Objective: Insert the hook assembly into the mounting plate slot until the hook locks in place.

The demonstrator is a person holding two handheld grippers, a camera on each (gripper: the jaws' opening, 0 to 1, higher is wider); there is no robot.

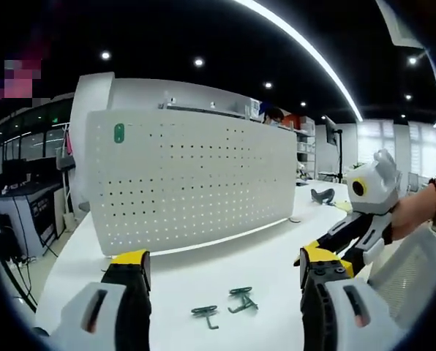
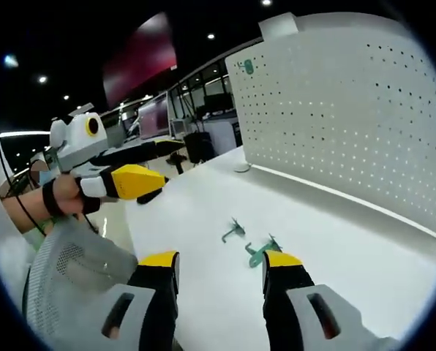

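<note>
The 2 green hooks [image 1: 225, 306] on the white table [image 1: 203, 278] look too small to make out their shape. In the right gripper view, the right gripper [image 2: 219, 267] hides part of 1 hook [image 2: 260, 251], and the pegboard [image 2: 350, 110] runs off the picture's edge.

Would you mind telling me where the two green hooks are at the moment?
Both green hooks lie loose on the white table in front of the pegboard, between the left tongs' jaws in the left gripper view; the right tongs are just short of them.
</note>
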